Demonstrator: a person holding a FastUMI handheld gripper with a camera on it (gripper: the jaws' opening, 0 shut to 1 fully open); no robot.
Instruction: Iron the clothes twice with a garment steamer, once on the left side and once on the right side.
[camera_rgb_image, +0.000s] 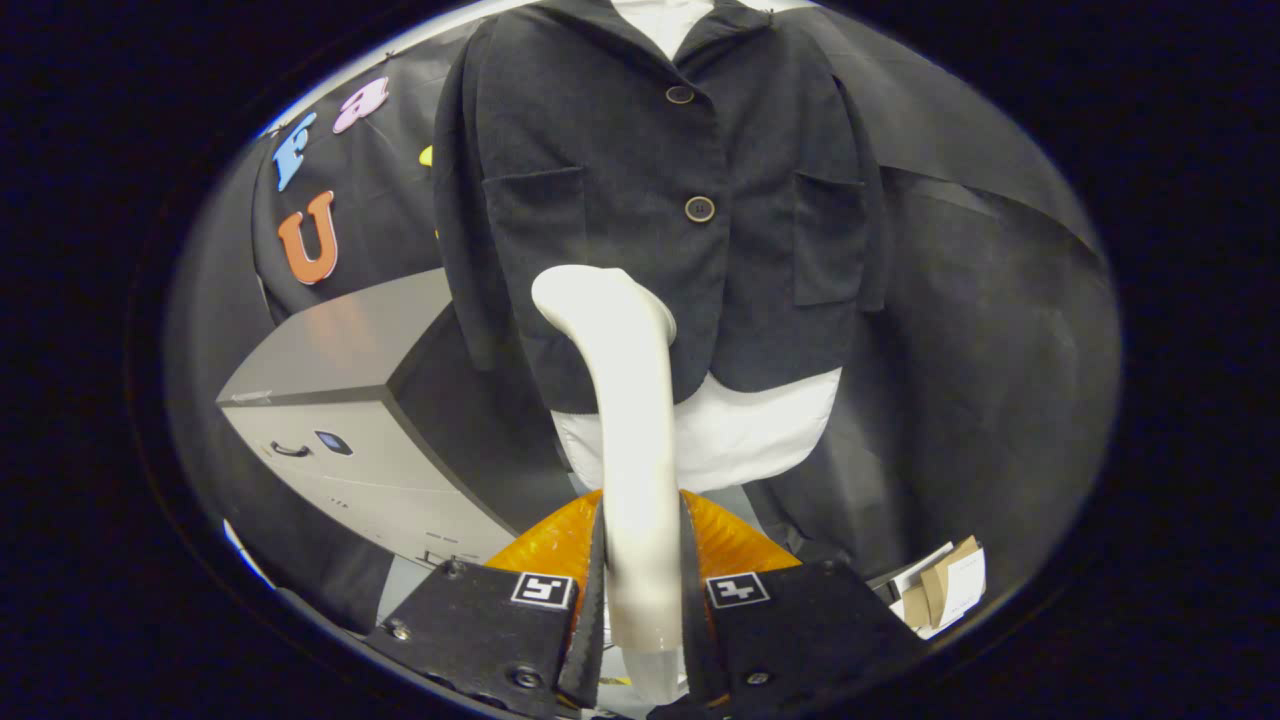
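Note:
A dark buttoned jacket (640, 180) with two chest pockets hangs on a white mannequin torso (740, 430) straight ahead of the fingers. My gripper (642, 600) is shut on the cream handle of the garment steamer (630, 420), both fingers pressing its sides. The steamer rises from between the fingers, and its curved head (590, 295) sits at the jacket's lower left front, just below the left pocket. I cannot tell whether the head touches the cloth.
A grey cabinet (350, 400) stands to the left of the mannequin. An orange object (560, 545) lies low behind the fingers. Papers and a cardboard piece (945, 590) lie low on the right. Black cloth surrounds the scene.

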